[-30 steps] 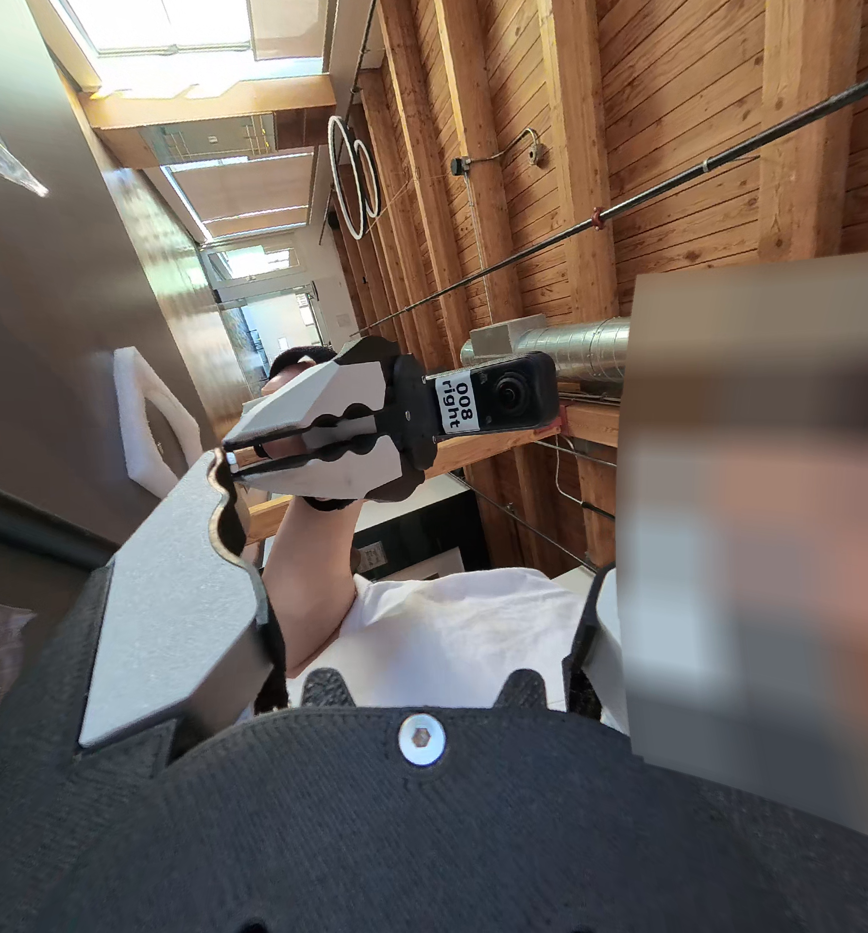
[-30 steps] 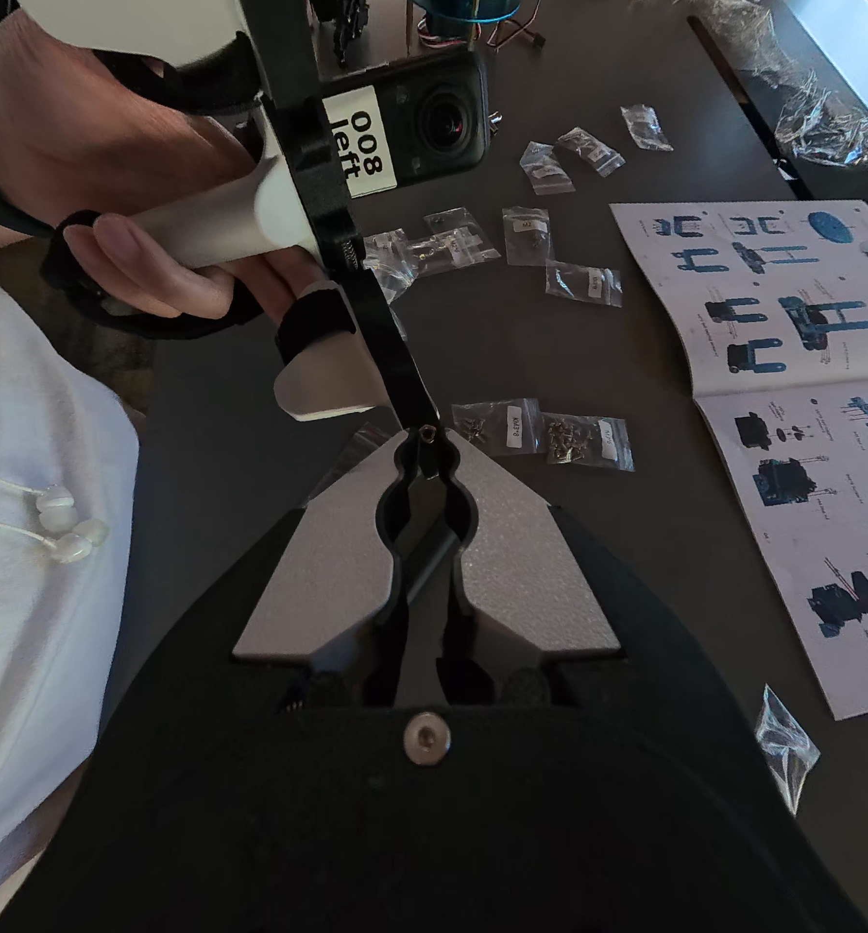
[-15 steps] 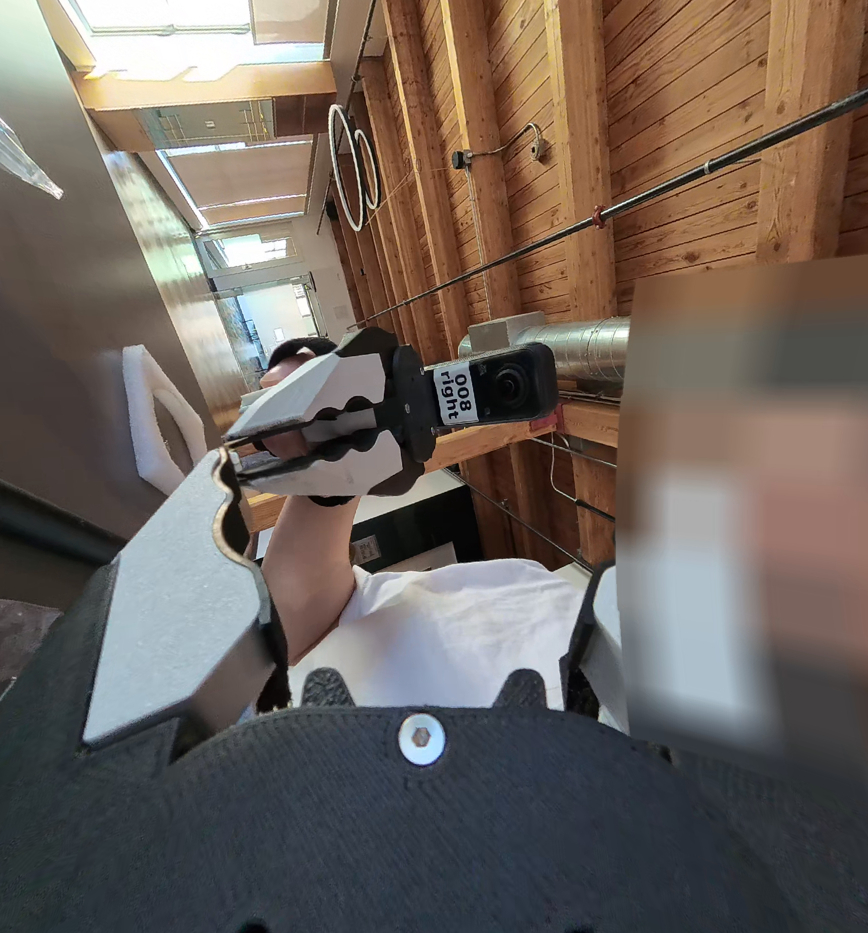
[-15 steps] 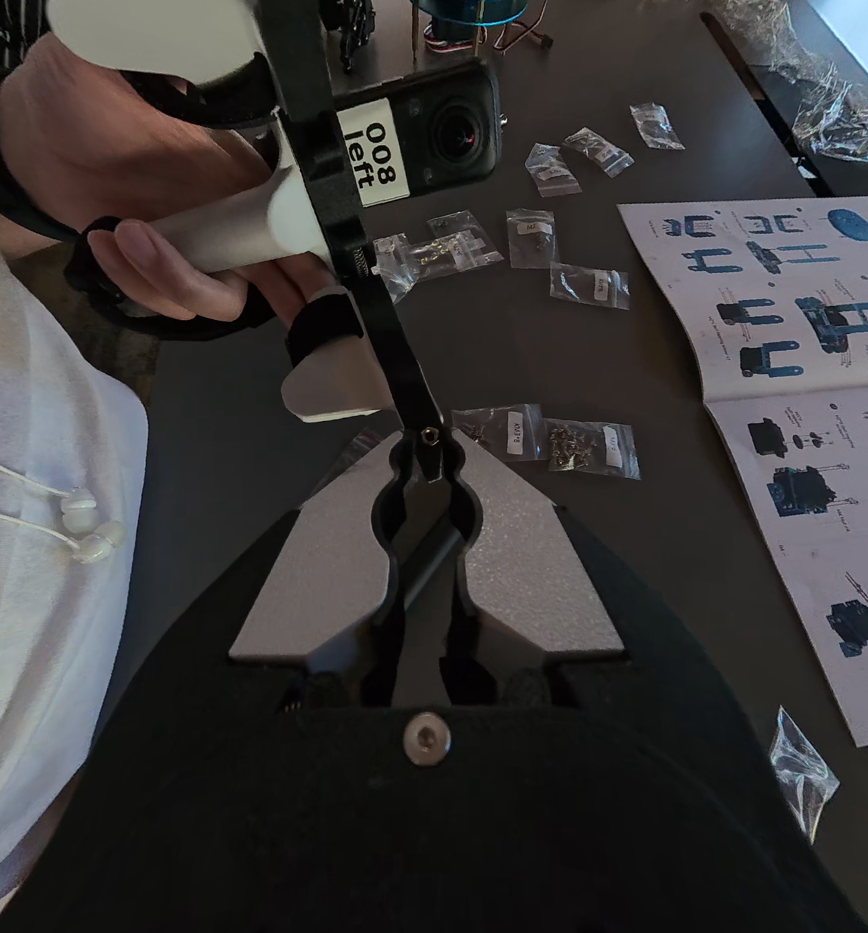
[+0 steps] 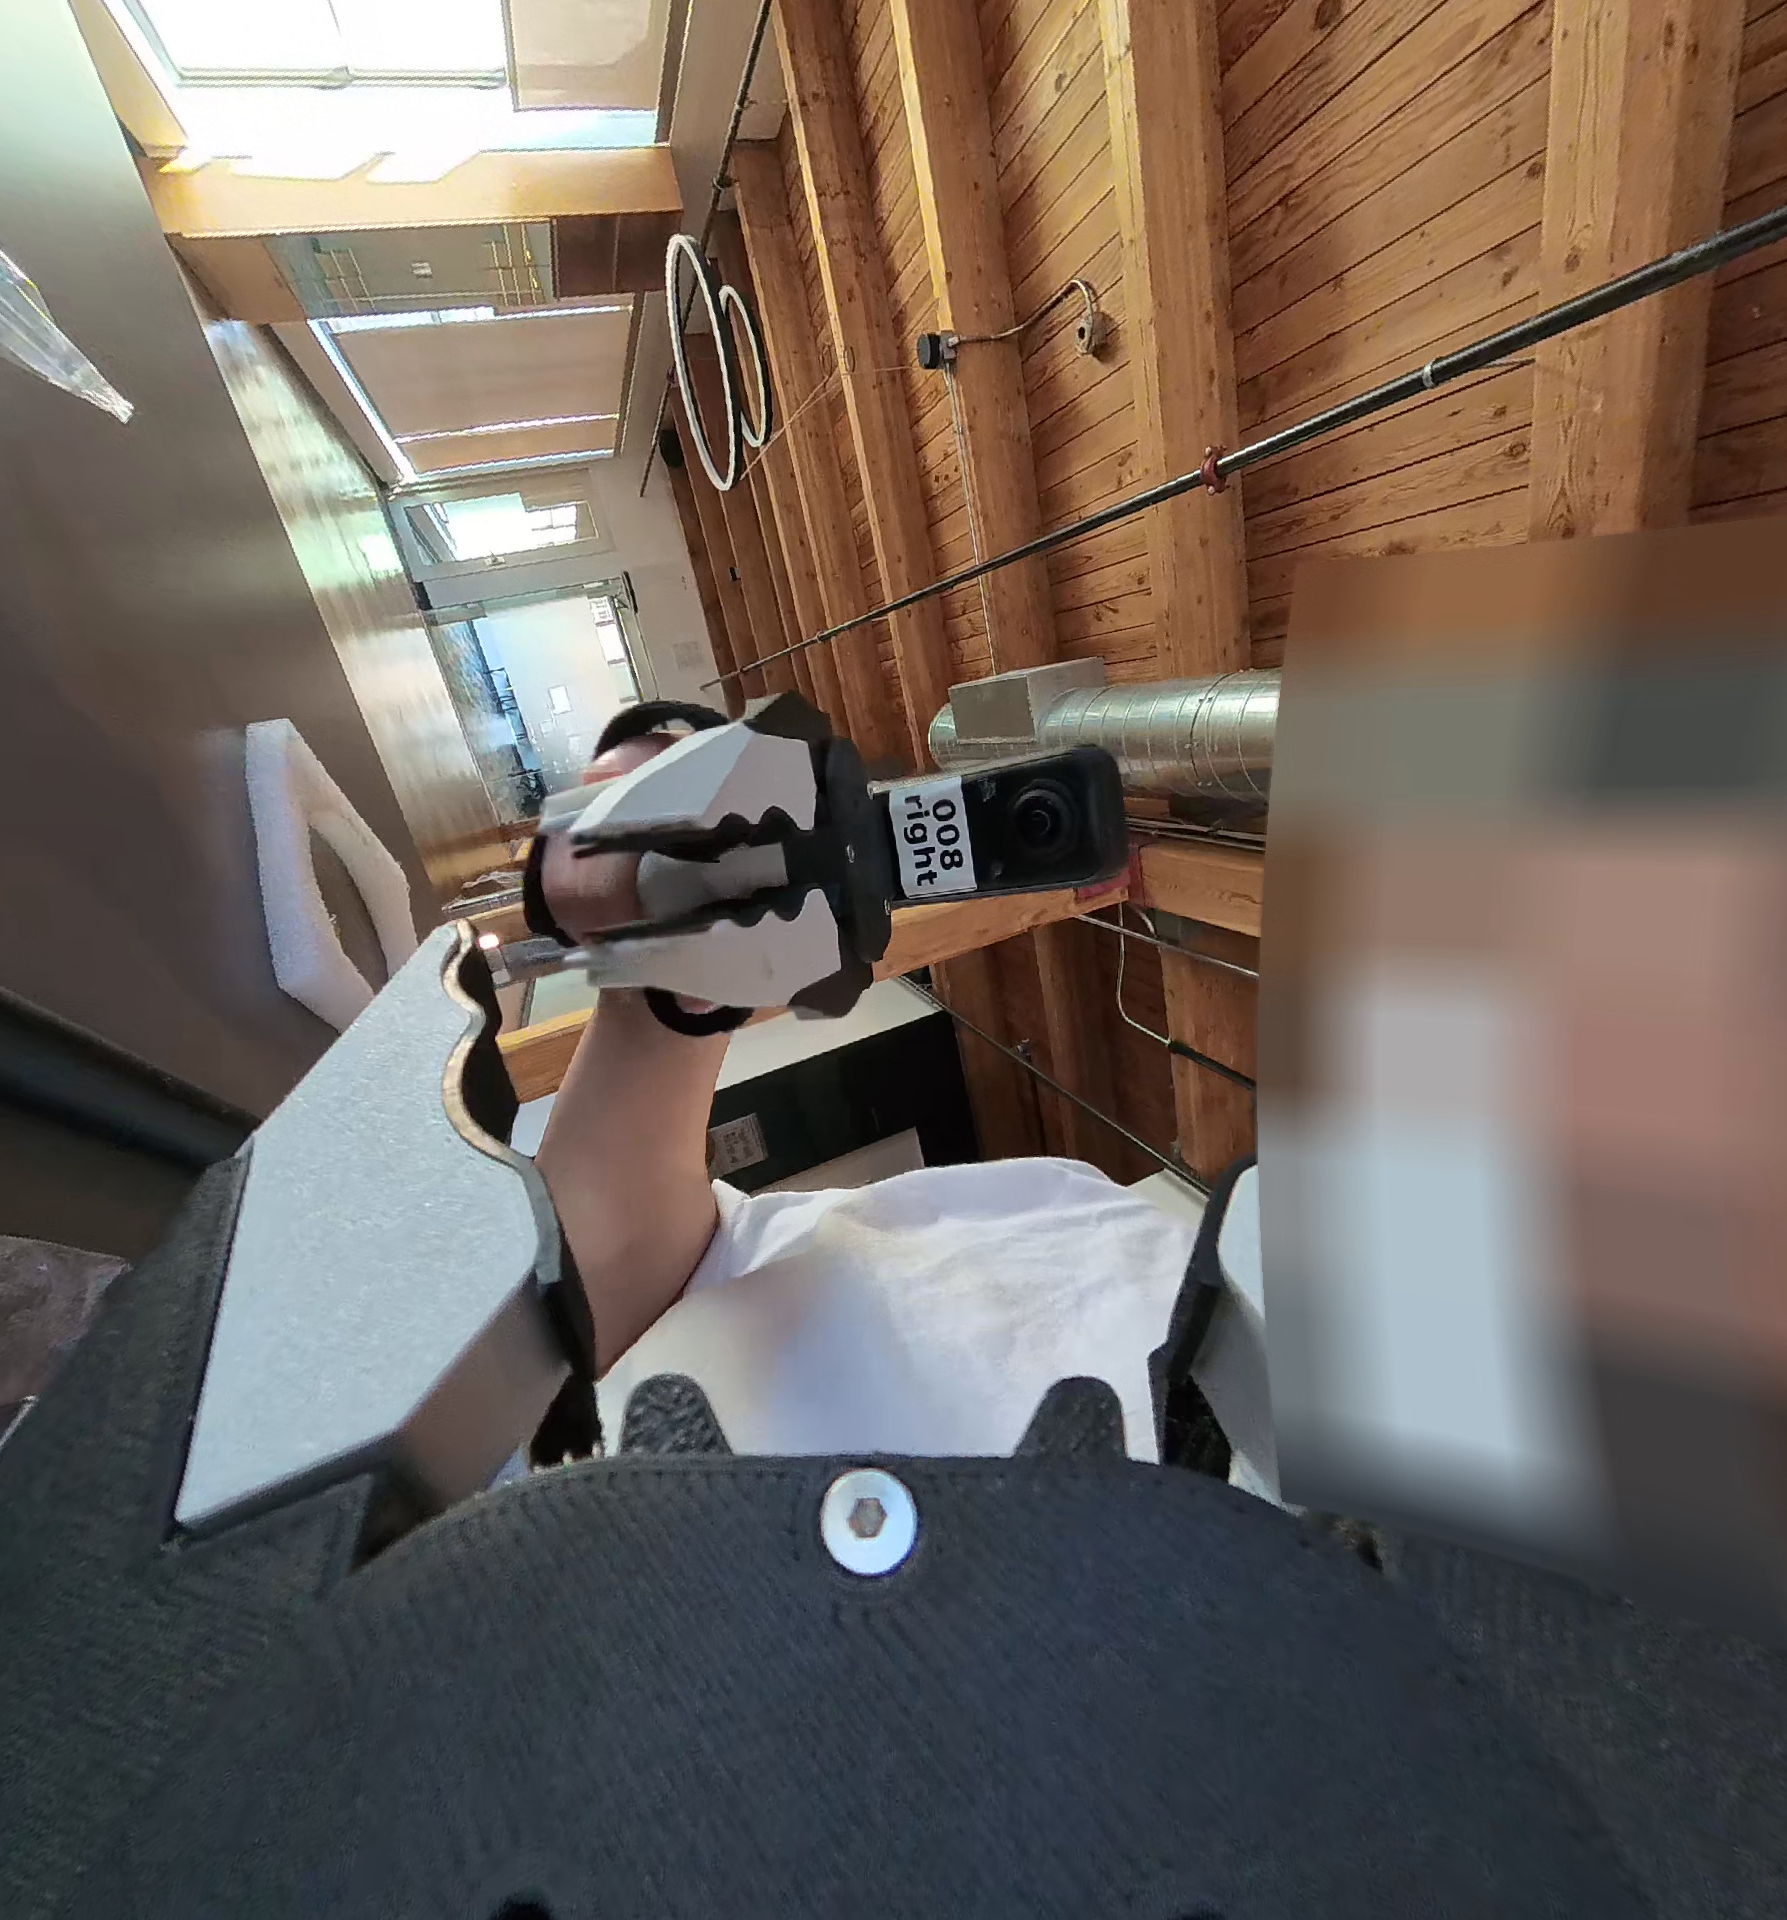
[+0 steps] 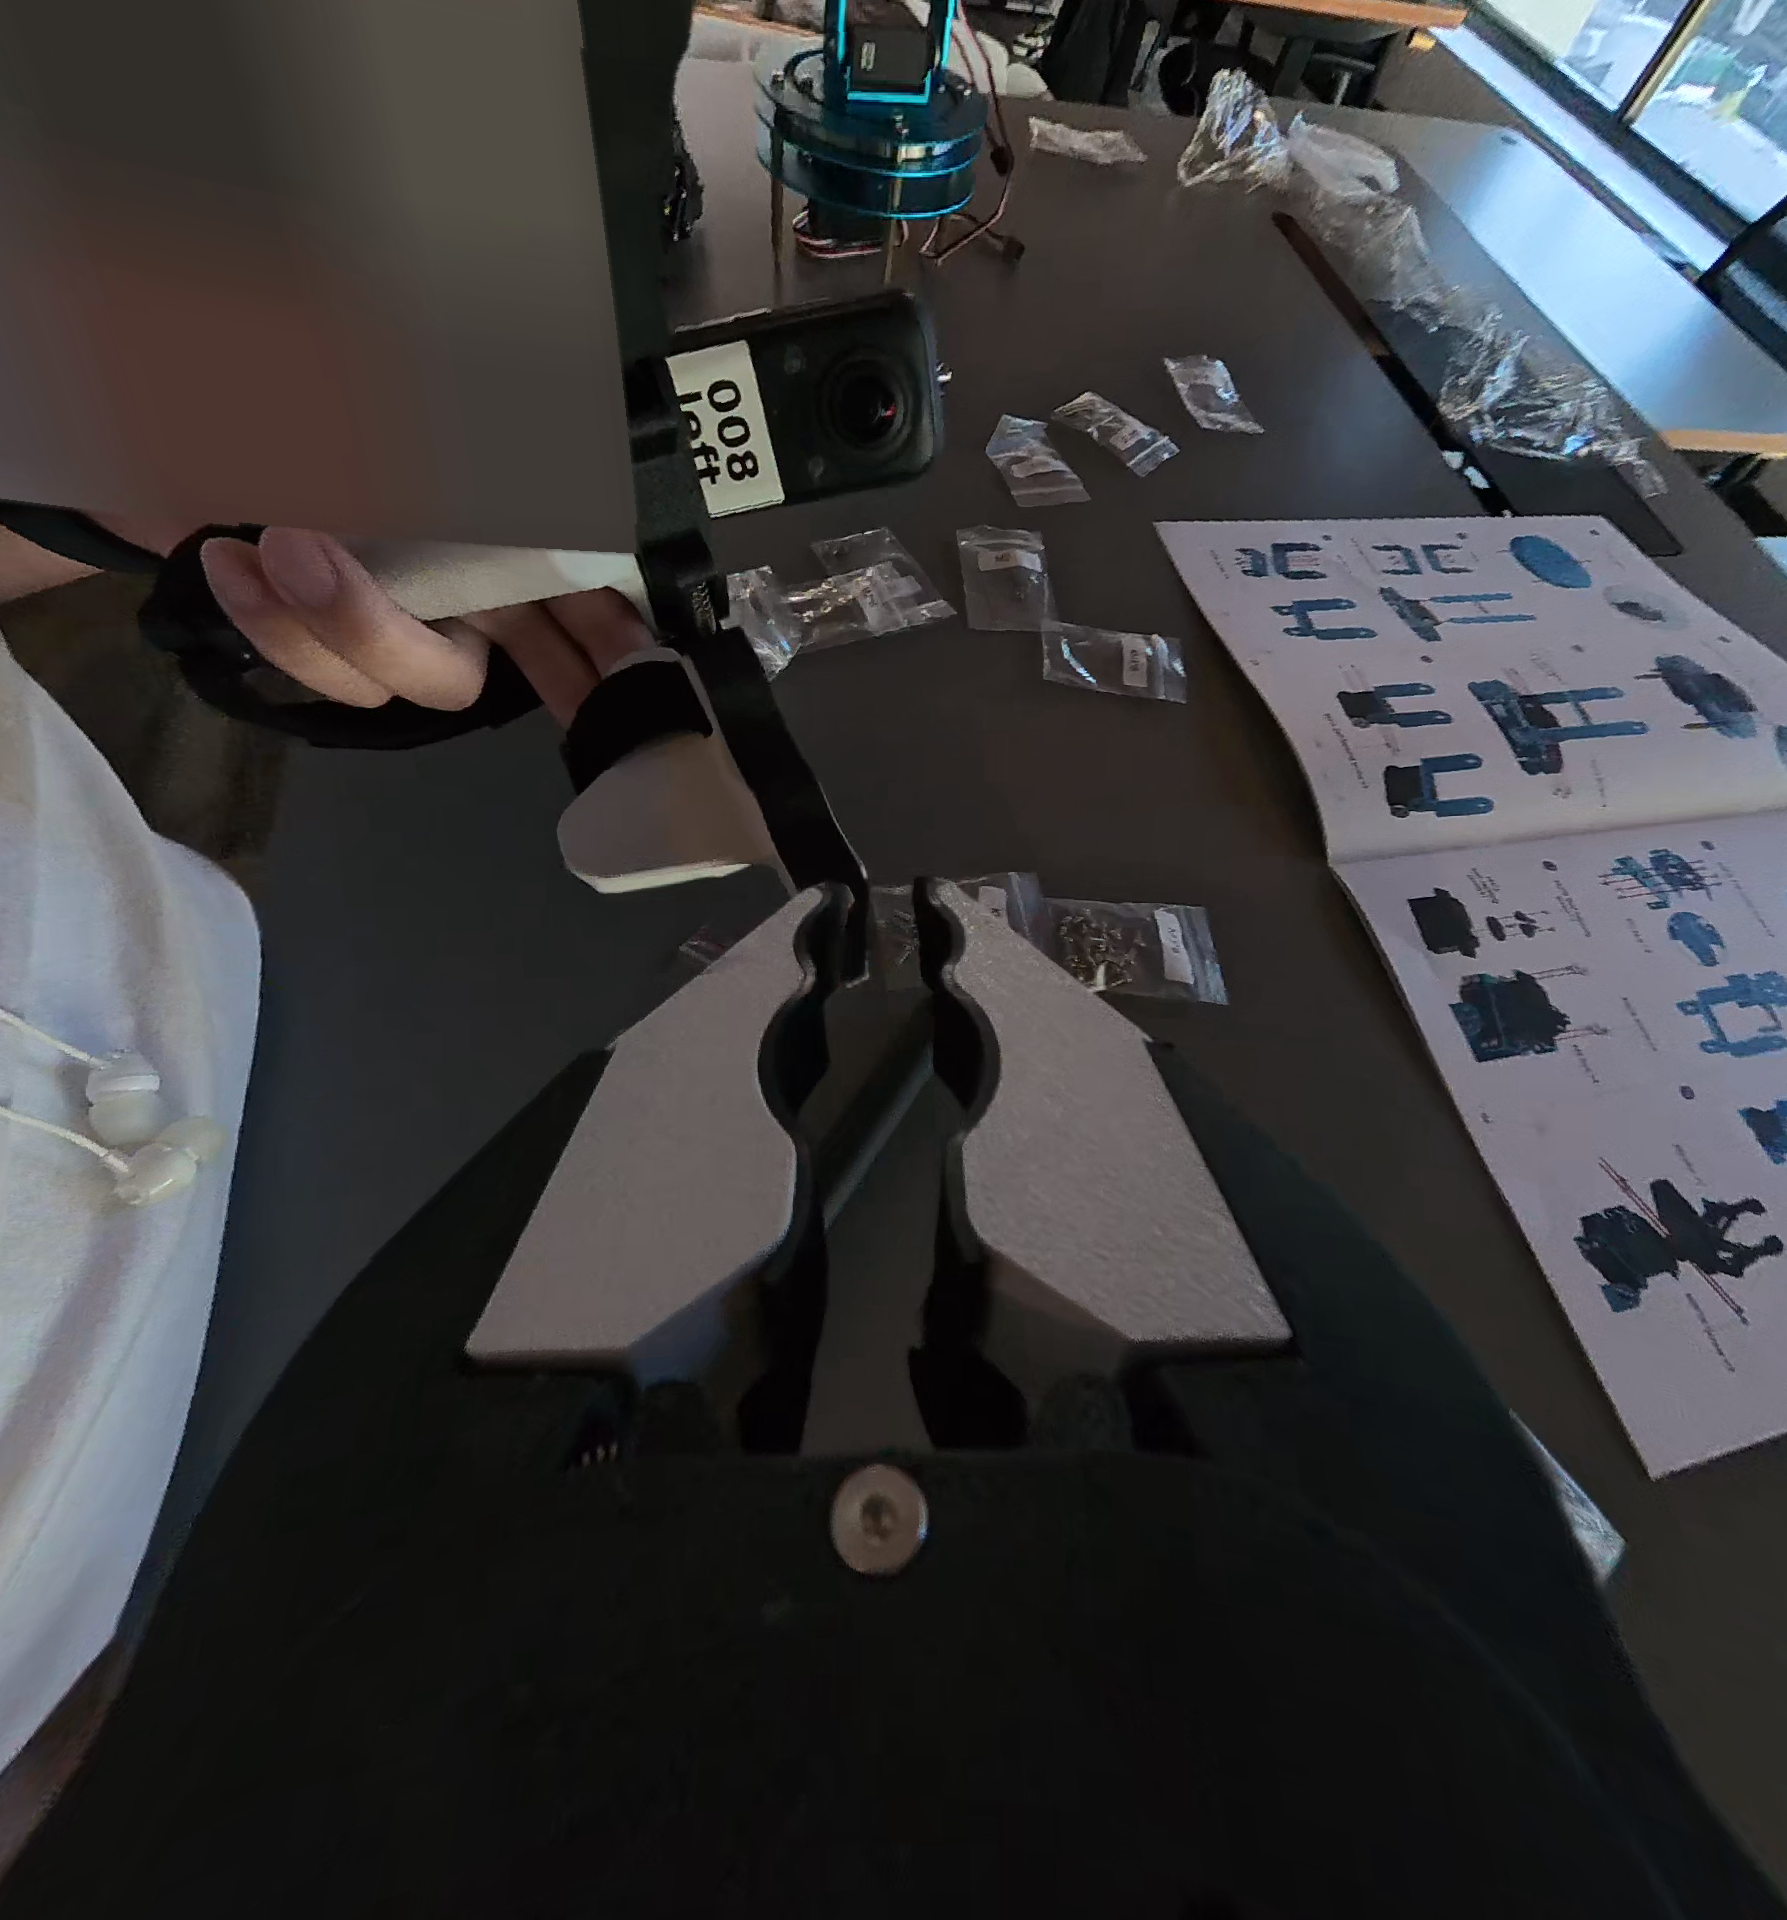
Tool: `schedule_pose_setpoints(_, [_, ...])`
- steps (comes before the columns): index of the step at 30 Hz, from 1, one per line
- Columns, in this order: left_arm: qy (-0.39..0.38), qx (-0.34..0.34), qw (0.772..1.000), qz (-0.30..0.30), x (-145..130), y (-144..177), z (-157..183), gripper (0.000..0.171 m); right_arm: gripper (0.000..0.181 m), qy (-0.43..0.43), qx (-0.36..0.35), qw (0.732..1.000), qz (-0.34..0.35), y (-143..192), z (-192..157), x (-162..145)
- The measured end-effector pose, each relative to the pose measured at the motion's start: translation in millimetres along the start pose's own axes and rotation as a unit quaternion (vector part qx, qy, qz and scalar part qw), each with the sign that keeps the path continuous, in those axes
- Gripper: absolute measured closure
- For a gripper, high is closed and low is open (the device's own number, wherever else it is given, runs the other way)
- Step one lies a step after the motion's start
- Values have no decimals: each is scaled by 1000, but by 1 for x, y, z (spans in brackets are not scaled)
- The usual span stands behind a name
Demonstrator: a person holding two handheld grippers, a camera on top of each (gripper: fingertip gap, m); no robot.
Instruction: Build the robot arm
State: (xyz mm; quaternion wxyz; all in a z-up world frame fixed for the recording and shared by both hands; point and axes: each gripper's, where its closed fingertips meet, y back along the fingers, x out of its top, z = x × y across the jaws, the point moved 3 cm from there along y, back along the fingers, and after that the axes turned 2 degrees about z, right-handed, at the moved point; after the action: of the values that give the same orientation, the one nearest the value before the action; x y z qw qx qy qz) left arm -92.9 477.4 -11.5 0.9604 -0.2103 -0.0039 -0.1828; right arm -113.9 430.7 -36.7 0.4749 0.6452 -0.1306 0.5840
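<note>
In the right wrist view my right gripper (image 6: 887,914) has its jaws a little apart. A thin dark metal rod (image 6: 868,1132) lies slantwise between its fingers; I cannot tell whether it is gripped. The black edge of the left gripper's finger (image 6: 775,769) reaches down to my right fingertips. In the left wrist view my left gripper (image 5: 847,1060) is wide open and empty, pointing up at the person. Its left finger (image 5: 380,1195) has its tip beside the rod's silver tip (image 5: 499,948), which sticks out of the right gripper (image 5: 572,899).
A dark table (image 6: 1076,790) holds several small clear bags of screws (image 6: 1128,940), an open instruction booklet (image 6: 1554,831), a blue robot base with wires (image 6: 868,114) and crumpled plastic wrap (image 6: 1388,239). The person in a white shirt (image 6: 47,1039) stands close at the left, white earbuds (image 6: 141,1132) hanging.
My right gripper's jaws, shut at the tips a second ago, have parted a little. Both grippers have shifted slightly and the right view has tilted up the table.
</note>
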Motion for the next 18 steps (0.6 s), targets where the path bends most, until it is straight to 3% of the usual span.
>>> schedule_pose_setpoints(1, [-1, 1, 1000, 1, 1, 1, 0, 20, 168, -3, -11, 1000, 1, 4, 2, -1])
schedule_pose_setpoints(5, [-11, 7, 1000, 9, 7, 10, 2, 21, 168, -101, -62, 991, -63, 19, 17, -26])
schedule_pose_setpoints(10, [-38, 27, 999, 26, 19, 25, 0, 23, 160, -238, -59, 949, -200, 19, 1, -64])
schedule_pose_setpoints(14, [-55, 44, 997, 31, 27, 35, -2, 24, 155, -260, -37, 932, -251, 4, -18, -67])
schedule_pose_setpoints(18, [-59, 42, 997, 34, 29, 38, 0, 24, 152, -215, -61, 915, -335, -1, -22, -83])
